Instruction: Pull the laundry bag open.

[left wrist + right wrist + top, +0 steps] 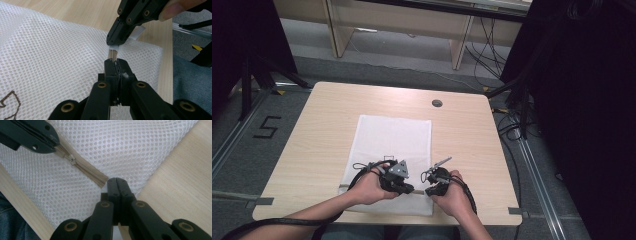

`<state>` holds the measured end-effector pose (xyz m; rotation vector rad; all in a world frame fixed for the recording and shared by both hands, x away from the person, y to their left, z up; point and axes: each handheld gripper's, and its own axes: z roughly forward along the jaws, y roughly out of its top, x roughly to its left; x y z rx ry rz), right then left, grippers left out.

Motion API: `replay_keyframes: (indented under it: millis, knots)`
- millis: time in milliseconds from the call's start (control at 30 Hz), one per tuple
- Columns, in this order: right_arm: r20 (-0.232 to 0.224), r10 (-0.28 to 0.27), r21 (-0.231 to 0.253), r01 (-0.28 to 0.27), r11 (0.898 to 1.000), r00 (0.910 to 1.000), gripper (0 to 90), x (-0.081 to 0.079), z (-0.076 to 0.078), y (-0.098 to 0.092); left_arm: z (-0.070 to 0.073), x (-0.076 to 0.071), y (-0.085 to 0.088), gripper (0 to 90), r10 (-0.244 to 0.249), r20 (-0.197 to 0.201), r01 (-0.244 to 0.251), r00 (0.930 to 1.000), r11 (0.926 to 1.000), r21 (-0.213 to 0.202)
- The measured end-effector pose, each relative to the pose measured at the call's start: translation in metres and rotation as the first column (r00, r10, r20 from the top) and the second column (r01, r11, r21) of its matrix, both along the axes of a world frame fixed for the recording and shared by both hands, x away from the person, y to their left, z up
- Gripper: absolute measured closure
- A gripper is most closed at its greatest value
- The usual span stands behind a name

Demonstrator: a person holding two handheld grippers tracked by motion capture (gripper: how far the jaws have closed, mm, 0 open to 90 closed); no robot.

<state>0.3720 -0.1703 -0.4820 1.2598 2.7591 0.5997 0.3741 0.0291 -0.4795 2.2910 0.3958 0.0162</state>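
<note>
Both hands sit at the near table (312, 150) edge. Left gripper (115, 65) jaws are clamped on the beige zipper (85, 168) tape; right gripper (117, 181) jaws pinch its end. White mesh laundry bag (392, 145) lies flat; zipper looks mostly closed, its slider (72, 160) unheld.

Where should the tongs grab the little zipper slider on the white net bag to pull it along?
Probably at the small metal zipper slider itself, pinching its flat sides from above. It lies flat on the beige zipper, between the left tongs and the right tongs, which are both shut on the zipper's ends, so one must let go first.
</note>
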Motion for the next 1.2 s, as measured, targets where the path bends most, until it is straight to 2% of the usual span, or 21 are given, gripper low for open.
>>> replay_keyframes:
  millis: [33, 67, 100, 267, 433, 467, 500, 567, 633, 700, 733, 867, 900, 933, 1000, 1200]
  knots:
    - [-0.004, 0.001, -0.001, -0.001, 1.000, 1.0000, 90.0, 0.000, 0.000, 0.000, 0.000, -0.001, 0.000, 88.0, 0.010, -0.011, -0.010, 0.9999, 1.0000, -0.001]
    - [0.004, 0.013, -0.002, -0.013, 1.000, 0.9999, 90.0, 0.001, 0.000, 0.000, 0.000, -0.001, 0.000, 88.0, 0.002, 0.001, -0.002, 1.0000, 1.0000, -0.001]
    - [-0.007, -0.006, -0.007, 0.006, 1.000, 1.0000, 90.0, -0.001, 0.001, 0.001, 0.000, 0.000, 0.000, 88.0, -0.004, 0.005, 0.004, 1.0000, 1.0000, 0.006]
    - [0.008, 0.017, -0.002, -0.017, 1.000, 0.9998, 90.0, 0.000, 0.000, 0.000, 0.000, -0.002, 0.001, 87.9, 0.019, -0.017, -0.019, 0.9997, 0.9998, -0.008]
    - [0.005, 0.008, -0.006, -0.008, 1.000, 1.0000, 90.0, 0.000, 0.000, 0.001, 0.002, -0.002, 0.006, 88.0, 0.031, -0.022, -0.031, 0.9993, 0.9994, -0.016]
    - [0.005, 0.008, -0.006, -0.008, 1.000, 1.0000, 90.0, 0.000, 0.000, 0.001, 0.003, -0.001, 0.008, 88.0, 0.020, -0.009, -0.020, 0.9998, 0.9997, -0.012]
    - [0.006, 0.014, -0.004, -0.014, 1.000, 0.9999, 90.0, 0.000, 0.000, 0.000, 0.002, -0.001, 0.008, 88.0, 0.032, -0.025, -0.033, 0.9992, 0.9993, -0.017]
    - [0.008, 0.020, -0.003, -0.020, 1.000, 0.9998, 90.0, 0.001, 0.000, 0.000, 0.002, -0.001, 0.009, 87.9, 0.026, -0.019, -0.026, 0.9995, 0.9995, -0.018]
    - [0.008, 0.017, -0.005, -0.017, 1.000, 0.9998, 90.0, 0.000, 0.000, 0.001, 0.002, -0.002, 0.009, 87.9, 0.036, -0.027, -0.036, 0.9990, 0.9991, -0.022]
    - [0.008, 0.017, -0.005, -0.017, 1.000, 0.9998, 90.0, 0.000, 0.000, 0.000, 0.003, -0.002, 0.009, 88.0, 0.022, -0.009, -0.022, 0.9997, 0.9996, -0.017]
    - [0.006, 0.011, -0.003, -0.011, 1.000, 0.9999, 90.0, 0.000, 0.000, 0.001, 0.003, -0.003, 0.010, 88.0, 0.033, -0.021, -0.034, 0.9992, 0.9992, -0.020]
    - [-0.013, -0.018, -0.015, 0.017, 1.000, 0.9998, 90.0, -0.001, 0.001, 0.001, 0.004, -0.003, 0.014, 87.9, 0.032, -0.019, -0.033, 0.9993, 0.9992, -0.021]
    - [-0.014, -0.018, -0.015, 0.018, 1.000, 0.9997, 90.0, -0.001, 0.001, 0.001, 0.003, -0.003, 0.015, 88.0, 0.043, -0.033, -0.044, 0.9985, 0.9987, -0.027]
    - [0.000, 0.004, -0.005, -0.004, 1.000, 1.0000, 90.0, 0.000, 0.000, 0.001, 0.003, -0.004, 0.016, 87.9, 0.043, -0.033, -0.043, 0.9985, 0.9988, -0.022]
    - [0.005, 0.011, -0.005, -0.011, 1.000, 0.9999, 90.0, 0.000, 0.000, 0.000, 0.004, -0.004, 0.018, 88.0, 0.037, -0.022, -0.037, 0.9991, 0.9990, -0.023]
    - [0.003, 0.002, -0.006, -0.002, 1.000, 1.0000, 90.0, 0.000, 0.000, 0.001, 0.004, -0.006, 0.023, 88.0, 0.050, -0.032, -0.051, 0.9982, 0.9984, -0.026]
